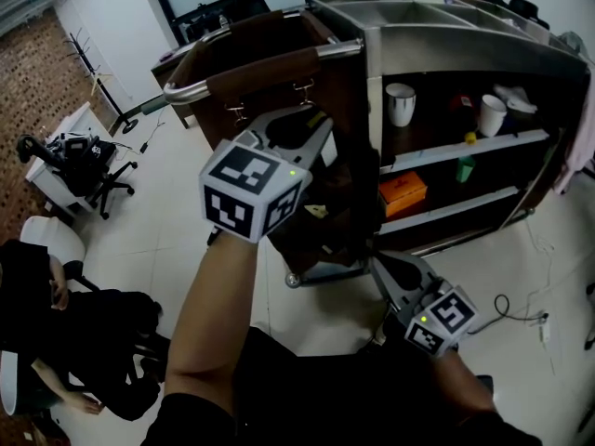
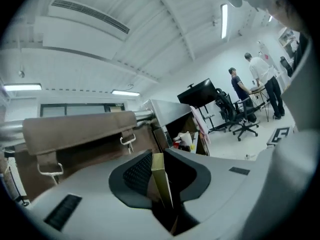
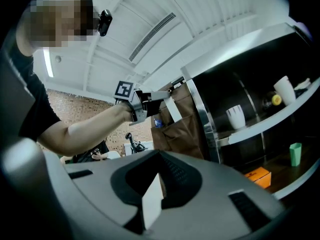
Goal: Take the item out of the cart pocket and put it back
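Note:
My left gripper reaches up to the brown hanging pocket under the cart's steel handle. In the left gripper view its jaws hold a thin flat gold-edged box, set against the ribbed left pad. The brown pocket panel lies just beyond. From the right gripper view, the left gripper is at the top of the pocket, where a small blue item sticks out. My right gripper hangs low beside the cart. A white flat piece shows between its jaws; I cannot tell if they grip it.
The steel cart has open shelves with two white cups, a green cup and an orange box. An office chair and a seated person are at the left. A cable lies on the floor at the right.

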`<state>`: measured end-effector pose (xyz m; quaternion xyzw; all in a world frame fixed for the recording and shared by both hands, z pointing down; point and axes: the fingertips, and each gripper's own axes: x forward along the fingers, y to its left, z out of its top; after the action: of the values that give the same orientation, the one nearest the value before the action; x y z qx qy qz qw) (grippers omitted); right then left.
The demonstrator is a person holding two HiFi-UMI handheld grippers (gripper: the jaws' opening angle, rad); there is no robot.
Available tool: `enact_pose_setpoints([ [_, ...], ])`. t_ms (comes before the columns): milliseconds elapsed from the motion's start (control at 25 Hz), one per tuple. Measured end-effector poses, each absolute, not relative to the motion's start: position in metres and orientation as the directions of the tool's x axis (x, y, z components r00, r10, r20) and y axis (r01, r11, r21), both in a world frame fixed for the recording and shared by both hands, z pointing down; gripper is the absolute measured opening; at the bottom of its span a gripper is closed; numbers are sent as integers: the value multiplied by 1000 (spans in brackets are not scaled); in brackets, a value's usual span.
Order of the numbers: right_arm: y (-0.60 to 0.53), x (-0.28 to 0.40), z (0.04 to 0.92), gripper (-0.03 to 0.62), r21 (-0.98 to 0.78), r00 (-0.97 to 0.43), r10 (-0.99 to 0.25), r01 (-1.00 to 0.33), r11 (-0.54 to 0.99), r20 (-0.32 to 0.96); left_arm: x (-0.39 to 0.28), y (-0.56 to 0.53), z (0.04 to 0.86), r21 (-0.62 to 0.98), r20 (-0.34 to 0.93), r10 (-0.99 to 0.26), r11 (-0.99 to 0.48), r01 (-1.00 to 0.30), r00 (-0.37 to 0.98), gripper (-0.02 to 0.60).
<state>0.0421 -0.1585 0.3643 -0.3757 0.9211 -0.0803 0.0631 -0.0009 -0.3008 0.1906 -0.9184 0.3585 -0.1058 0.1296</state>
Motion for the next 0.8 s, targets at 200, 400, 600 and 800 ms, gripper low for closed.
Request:
enact_pose_setpoints([
  [200, -154, 39, 364, 18, -203, -719, -694, -674, 711, -42, -13, -279, 147, -294, 5, -684, -698, -653, 729, 72],
  [400, -153, 35, 365, 18, -201, -723, -690, -671, 714, -39, -26, -230, 89, -298, -128, -639, -705, -643, 759, 72],
  [600, -147, 28, 365, 18, -199, -730, -682, -664, 721, -36, -47, -180, 57, -280, -200, -608, -716, -640, 768, 72],
  [800, -143, 25, 368, 18, -204, -736, -676, -658, 725, -28, -72, -145, 74, -238, -195, -621, -721, -651, 759, 72],
])
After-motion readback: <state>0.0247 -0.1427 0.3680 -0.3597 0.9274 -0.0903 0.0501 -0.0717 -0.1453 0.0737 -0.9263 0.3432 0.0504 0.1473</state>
